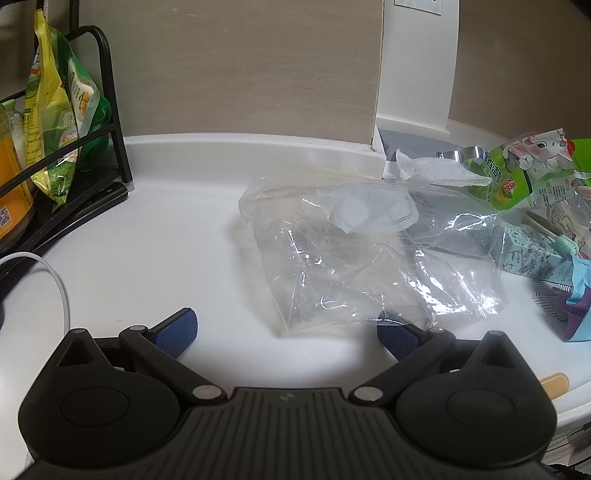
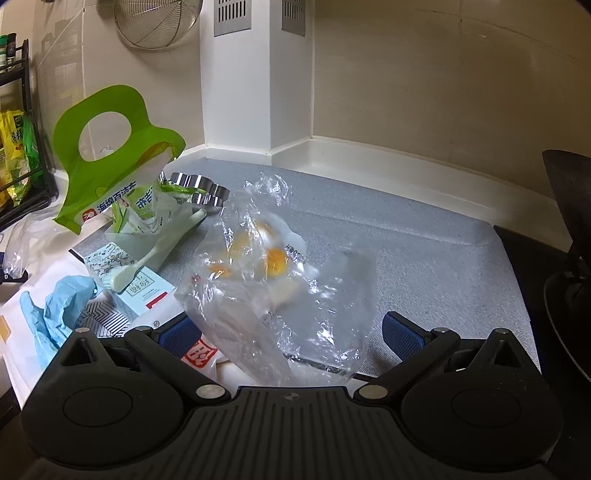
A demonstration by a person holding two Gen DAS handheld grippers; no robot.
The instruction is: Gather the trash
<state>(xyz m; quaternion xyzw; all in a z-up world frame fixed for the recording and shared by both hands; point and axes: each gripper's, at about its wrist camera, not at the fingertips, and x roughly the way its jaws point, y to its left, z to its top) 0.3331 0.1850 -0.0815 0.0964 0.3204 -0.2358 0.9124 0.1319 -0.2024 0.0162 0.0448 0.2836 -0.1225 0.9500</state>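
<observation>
A white counter (image 1: 147, 258) fills the middle of the left wrist view and curves up into a low white lip against a beige tiled wall (image 1: 240, 66), with a black wire rack (image 1: 107, 92) at the left edge of the frame. In the right wrist view a white boxed column (image 2: 255, 92) with two metal vent grilles (image 2: 232, 16) at the top centre stands in the corner, and a wire mesh strainer (image 2: 155, 22) hangs on the wall at upper left. Below it a grey textured mat (image 2: 424, 251) covers the counter up to a black stove top (image 2: 535, 266) at the right edge, under soft, even light.
</observation>
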